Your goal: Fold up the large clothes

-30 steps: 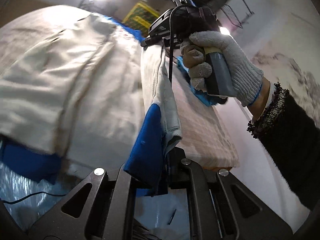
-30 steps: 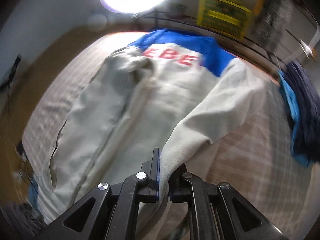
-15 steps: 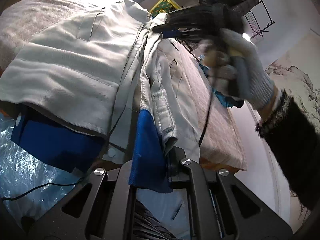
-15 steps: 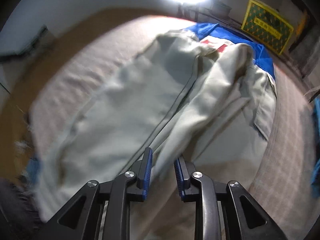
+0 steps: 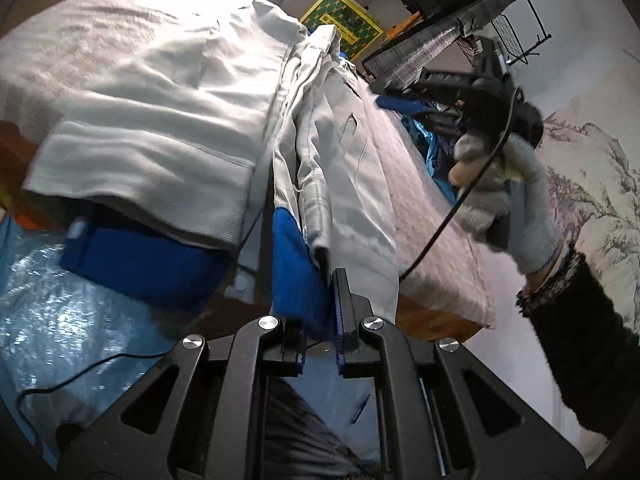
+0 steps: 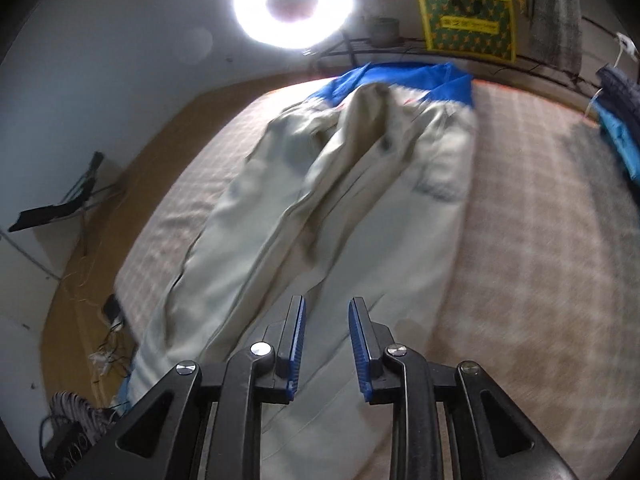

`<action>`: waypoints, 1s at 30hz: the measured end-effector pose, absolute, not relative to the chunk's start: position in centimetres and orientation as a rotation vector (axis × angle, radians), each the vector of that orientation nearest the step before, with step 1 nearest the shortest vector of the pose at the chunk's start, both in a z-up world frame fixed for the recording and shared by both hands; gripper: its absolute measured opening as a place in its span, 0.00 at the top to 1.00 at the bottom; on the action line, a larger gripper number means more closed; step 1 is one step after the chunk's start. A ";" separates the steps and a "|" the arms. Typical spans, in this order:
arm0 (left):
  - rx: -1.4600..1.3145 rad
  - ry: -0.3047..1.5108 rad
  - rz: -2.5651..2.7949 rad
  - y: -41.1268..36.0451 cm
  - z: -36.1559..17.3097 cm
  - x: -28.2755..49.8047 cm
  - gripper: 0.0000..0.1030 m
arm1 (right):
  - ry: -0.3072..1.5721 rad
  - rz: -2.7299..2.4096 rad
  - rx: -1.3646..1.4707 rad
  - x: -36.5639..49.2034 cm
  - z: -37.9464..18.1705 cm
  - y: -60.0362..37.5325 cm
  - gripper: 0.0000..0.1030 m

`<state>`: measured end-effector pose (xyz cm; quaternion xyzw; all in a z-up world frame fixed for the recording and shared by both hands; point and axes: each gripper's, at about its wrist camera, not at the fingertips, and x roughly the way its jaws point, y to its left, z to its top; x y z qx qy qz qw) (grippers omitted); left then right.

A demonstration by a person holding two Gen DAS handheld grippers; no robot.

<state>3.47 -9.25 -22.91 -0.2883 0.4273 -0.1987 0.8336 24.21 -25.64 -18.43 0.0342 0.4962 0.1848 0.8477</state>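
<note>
A large pale grey jacket [image 6: 332, 184] with blue collar and blue cuffs lies lengthwise on the checked bed [image 6: 540, 220]. One sleeve is folded in along its middle. My left gripper [image 5: 320, 280] is shut on the blue cuff [image 5: 292, 256] of that sleeve at the bed's near edge. My right gripper [image 6: 326, 320] is open and empty, held above the jacket's lower part. It also shows in the left wrist view [image 5: 404, 98], held by a gloved hand [image 5: 508, 208] over the bed's right side.
A ring light [image 6: 292, 0] glares beyond the bed's far end. A yellow-green bag [image 6: 466, 22] and a wire rack [image 5: 460, 36] stand behind. Blue and dark clothes [image 6: 620, 120] lie at the bed's right edge. Blue plastic sheeting [image 5: 80, 320] and cables cover the floor.
My right gripper has opened, let go of the sleeve and pulled back to the right. The sleeve now lies along the jacket. My left gripper keeps its hold on the cuff.
</note>
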 end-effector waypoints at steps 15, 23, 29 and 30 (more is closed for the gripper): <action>-0.404 0.792 -0.445 -7.8 -17.7 6.2 0.93 | 1.117 0.588 0.016 23.3 -23.0 -19.7 0.77; -0.300 0.883 -0.513 -10.8 -21.3 11.8 0.93 | 0.986 0.349 0.026 31.0 -18.0 -25.9 0.64; -0.344 0.929 -0.526 -10.3 -23.7 13.0 0.93 | 0.996 0.194 0.094 38.1 -20.5 -27.9 0.69; -0.340 0.926 -0.528 -10.3 -23.7 13.1 0.93 | 1.015 0.190 0.122 39.0 -21.2 -28.1 0.70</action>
